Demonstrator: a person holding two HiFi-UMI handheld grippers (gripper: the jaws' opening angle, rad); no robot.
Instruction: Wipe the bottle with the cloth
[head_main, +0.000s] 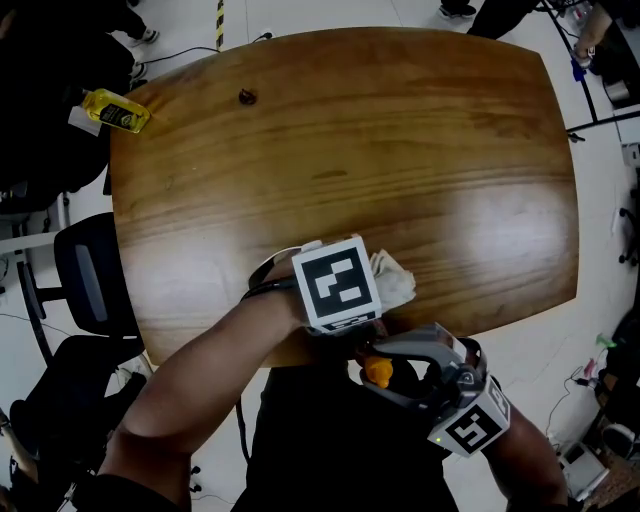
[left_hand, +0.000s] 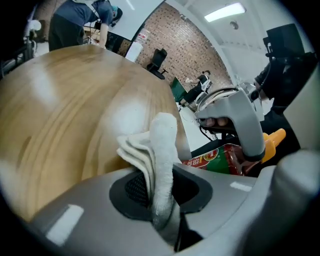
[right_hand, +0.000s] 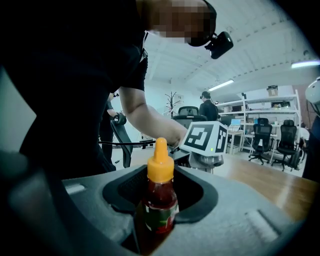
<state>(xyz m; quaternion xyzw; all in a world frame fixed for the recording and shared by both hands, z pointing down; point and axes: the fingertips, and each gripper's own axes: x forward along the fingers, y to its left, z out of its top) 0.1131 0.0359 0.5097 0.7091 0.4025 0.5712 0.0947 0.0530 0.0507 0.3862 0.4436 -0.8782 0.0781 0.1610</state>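
A small sauce bottle (right_hand: 159, 202) with an orange nozzle cap and a red and green label stands upright between the jaws of my right gripper (right_hand: 159, 217), which is shut on its body. From the head view, the right gripper (head_main: 388, 374) holds the bottle (head_main: 377, 373) just off the table's near edge. My left gripper (left_hand: 162, 200) is shut on a folded white cloth (left_hand: 161, 145). That cloth (head_main: 393, 281) sticks out beside the left gripper (head_main: 372, 292), over the table's near edge. The left gripper view also shows the bottle (left_hand: 220, 160) close to the right of the cloth, not touching it.
The oval wooden table (head_main: 400, 150) spreads out ahead. A yellow packet (head_main: 116, 110) lies at its far left corner and a small dark spot (head_main: 246, 96) near the far edge. A black office chair (head_main: 90, 270) stands at the left. More chairs and people are in the room behind.
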